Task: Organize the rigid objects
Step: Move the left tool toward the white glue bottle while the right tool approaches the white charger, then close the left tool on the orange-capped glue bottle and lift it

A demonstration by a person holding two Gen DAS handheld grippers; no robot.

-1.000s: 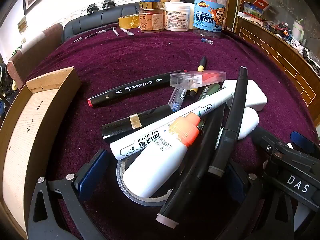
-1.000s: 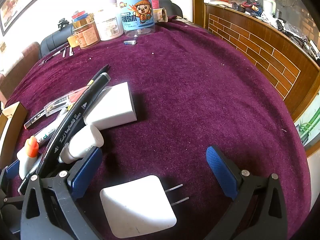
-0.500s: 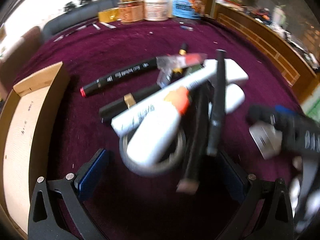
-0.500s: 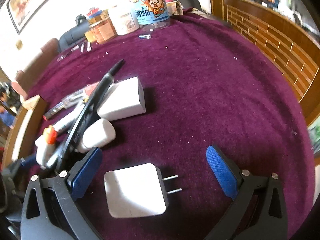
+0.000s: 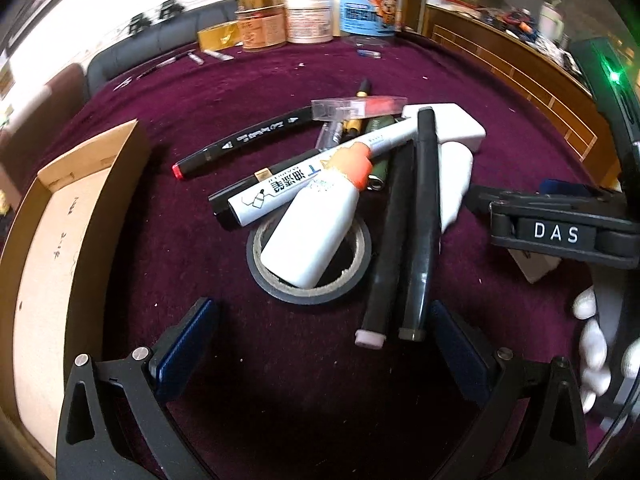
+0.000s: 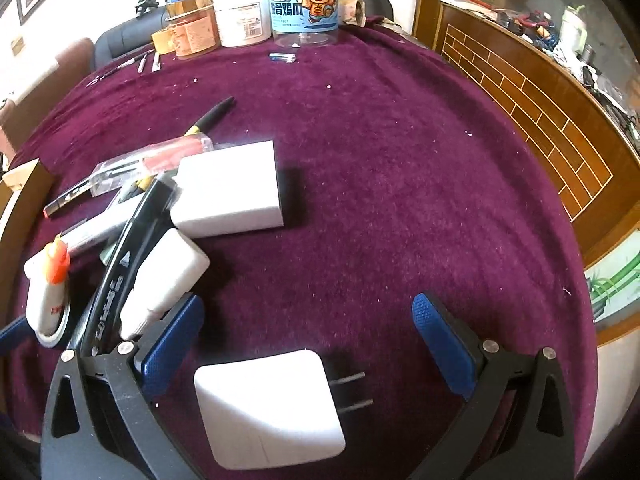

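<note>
**Both tongs spread, the white plug adapter lying between the right pair**

Right gripper (image 6: 306, 344) has its blue pads wide apart and holds nothing; the white plug adapter (image 6: 268, 404) lies flat on the purple cloth (image 6: 400, 200) at lower centre of the right wrist view, between the two fingers and nearer the left-hand one. Its prongs point toward the right of the frame, so its long axis runs across the gap, roughly from pad to pad. By my reading the right hand is much the nearer to it, and a short drop forward would bring the pads around the body.

Left gripper (image 5: 320, 328) is likewise spread and empty. Ahead of it, at centre frame, sits the pile: a white glue bottle (image 5: 316, 224) with an orange cap resting on a roll of black tape (image 5: 308, 264), a white marker (image 5: 320, 172), and two black markers (image 5: 404, 224) lying nearly along the camera's line, their ends close to the right-hand pad. A wooden box (image 5: 72, 208) stands at the left edge, a likely place for the sorted things.

Readable writing: "DAS" on the right tool's body at the right of the left view; Chinese characters and a small "MARKER" line on the white marker; the big jar (image 6: 306, 4) at top centre bears a cartoon figure and Chinese characters. Print on the black markers is too blurred to read.
</note>
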